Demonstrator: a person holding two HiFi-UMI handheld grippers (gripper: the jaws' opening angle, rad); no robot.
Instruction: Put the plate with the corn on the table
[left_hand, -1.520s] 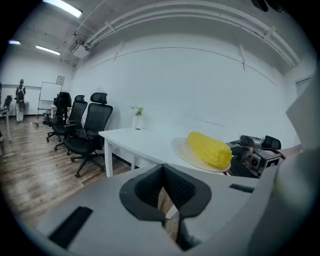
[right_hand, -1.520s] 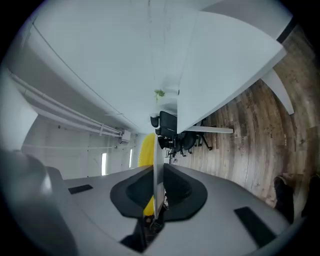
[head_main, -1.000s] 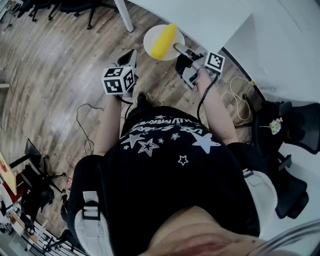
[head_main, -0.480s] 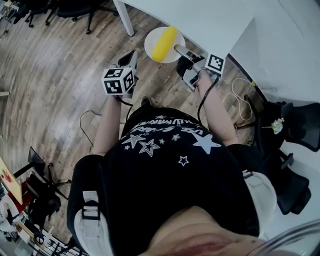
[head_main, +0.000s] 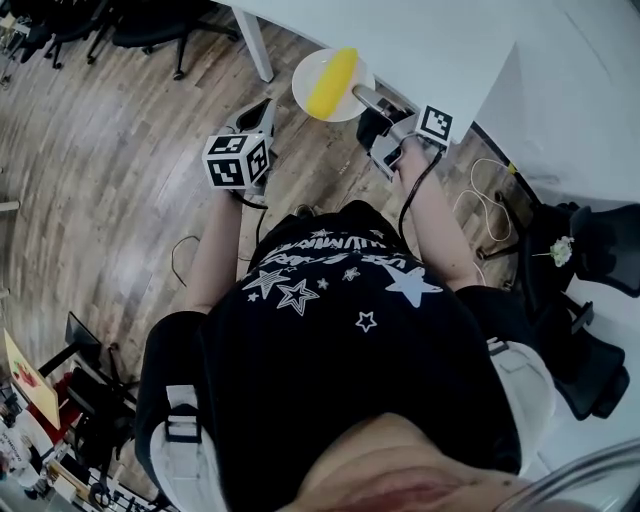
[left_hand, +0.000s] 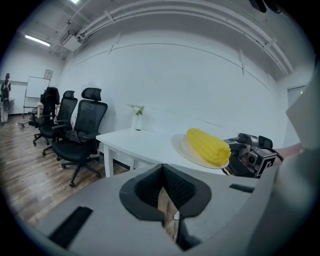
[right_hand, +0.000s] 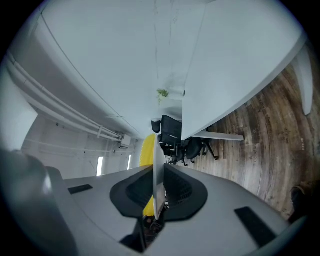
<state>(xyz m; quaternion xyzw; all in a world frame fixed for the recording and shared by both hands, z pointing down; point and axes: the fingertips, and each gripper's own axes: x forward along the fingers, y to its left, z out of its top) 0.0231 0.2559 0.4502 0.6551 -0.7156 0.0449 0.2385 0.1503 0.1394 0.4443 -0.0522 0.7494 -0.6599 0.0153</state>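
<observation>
A white plate (head_main: 318, 70) carrying a yellow corn cob (head_main: 331, 82) hangs in the air beside the front edge of the white table (head_main: 440, 40). My right gripper (head_main: 359, 96) is shut on the plate's near rim. In the right gripper view the plate (right_hand: 158, 165) shows edge-on between the pads, with the corn (right_hand: 146, 149) behind it. My left gripper (head_main: 261, 109) hovers over the wooden floor, left of the plate, shut and holding nothing. The left gripper view has the plate (left_hand: 186, 150), the corn (left_hand: 207, 146) and the table (left_hand: 135, 140) ahead.
A white table leg (head_main: 255, 42) stands just left of the plate. Black office chairs (head_main: 150, 25) are at the top left, another chair (head_main: 605, 250) at the right. Cables (head_main: 482, 205) lie on the floor. A small vase of flowers (left_hand: 136, 117) stands on the table's far side.
The plate with the corn has edged up and to the right, closer to the table edge, carried by the right gripper. The left gripper has barely moved.
</observation>
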